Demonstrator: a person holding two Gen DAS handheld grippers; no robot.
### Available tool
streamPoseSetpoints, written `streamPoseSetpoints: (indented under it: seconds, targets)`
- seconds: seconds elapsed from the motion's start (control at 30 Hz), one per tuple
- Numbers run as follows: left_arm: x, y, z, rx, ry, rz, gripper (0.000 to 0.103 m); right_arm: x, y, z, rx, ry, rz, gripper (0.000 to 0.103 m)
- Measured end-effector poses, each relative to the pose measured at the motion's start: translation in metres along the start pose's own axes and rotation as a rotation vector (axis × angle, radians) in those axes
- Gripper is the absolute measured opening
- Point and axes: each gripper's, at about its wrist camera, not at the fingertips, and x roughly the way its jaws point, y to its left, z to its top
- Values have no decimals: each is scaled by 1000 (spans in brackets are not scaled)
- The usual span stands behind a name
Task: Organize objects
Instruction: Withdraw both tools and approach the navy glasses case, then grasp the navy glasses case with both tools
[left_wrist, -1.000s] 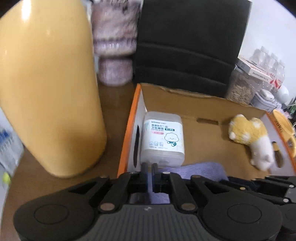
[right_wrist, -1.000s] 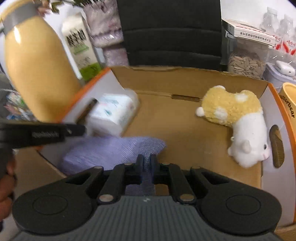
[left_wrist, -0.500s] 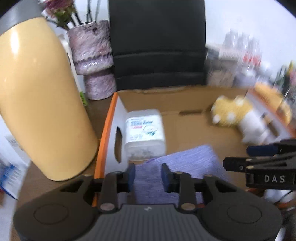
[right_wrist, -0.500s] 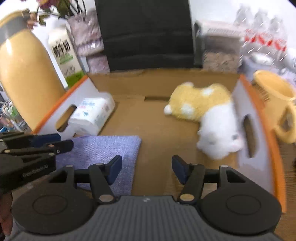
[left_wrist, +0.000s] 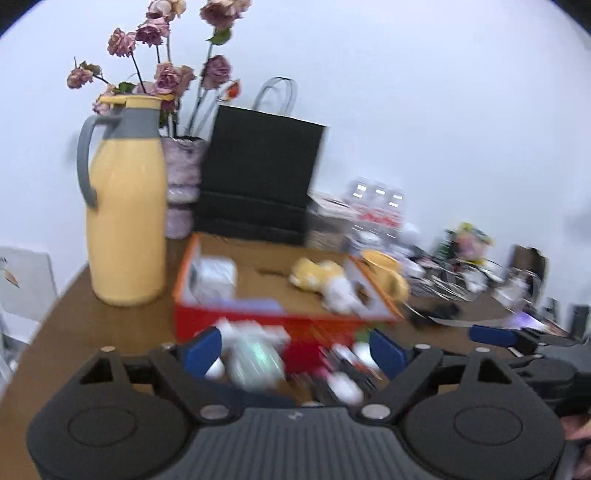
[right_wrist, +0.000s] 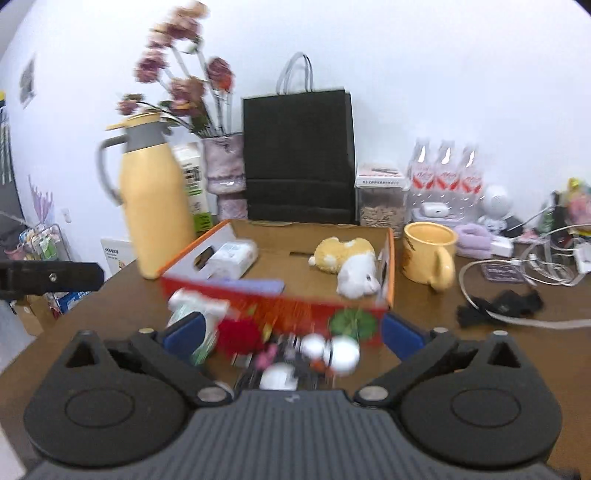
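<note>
On the brown surface (right_wrist: 517, 354) sits an open cardboard box (right_wrist: 388, 273) with orange edges. Inside it lie a purple cloth (right_wrist: 251, 285) at the front, a white tissue pack (right_wrist: 234, 258) on the left and a yellow and white plush toy (right_wrist: 351, 264) on the right. The left gripper (left_wrist: 295, 350) and right gripper (right_wrist: 291, 334) have just been opening their blue fingers (right_wrist: 184, 334) wide, with nothing held between them. A tall yellow jug (right_wrist: 157, 206) stands left of the box, and a yellow mug (right_wrist: 428, 254) stands just right.
</note>
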Motion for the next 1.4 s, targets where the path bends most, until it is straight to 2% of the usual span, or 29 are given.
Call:
streamPoseSetpoints:
  seconds: [0.1, 0.23, 0.33, 0.5, 0.6, 0.7, 0.8, 0.87, 0.97, 1.03, 1.1, 1.17, 1.3, 1.37, 1.4]
  targets:
    - [-37, -13, -40, -14, 29, -1, 89, -45, 16, -39, 16, 25, 7, 103]
    - [-70, -20, -76, 44, 89, -11, 89, -97, 27, -72, -7, 81, 22, 103]
    - [-82, -13, -84, 41, 117, 11, 90, -127, 24, -75, 32, 73, -2, 103]
    - [-86, -1, -82, 22, 75, 47, 90, -141, 21, -74, 61, 6, -29, 103]
    - [-74, 8, -76, 46, 30, 61, 95, -120, 21, -73, 68, 5, 2, 103]
    - [-45, 29, -66, 90, 17, 81, 95, -84, 28, -72, 69, 44, 35, 96]
    - [-8, 66, -56, 93, -22, 17, 93, -40, 40, -69, 67, 73, 93, 80]
    - [25, 86, -48, 88, 27, 35, 84, -6, 51, -64, 77, 103, 132, 66]
    - [64, 110, -43, 88, 98, 2, 80, 42, 70, -60, 110, 163, 210, 55]
    - [87, 123, -44, 58, 148, -8, 76, 67, 77, -60, 147, 190, 233, 54]
    - [104, 134, -47, -7, 215, -19, 74, 84, 81, -62, 175, 202, 214, 54]
    - [108, 142, -48, -70, 219, -69, 74, 95, 81, -64, 201, 207, 189, 54]
    - [111, 143, -50, -63, 218, -95, 72, 112, 75, -65, 242, 213, 184, 54]
    - [111, 144, -52, -78, 222, -124, 58, 120, 68, -65, 278, 209, 200, 54]
    - [109, 142, -52, -83, 223, -118, 57, 121, 66, -64, 290, 205, 201, 54]
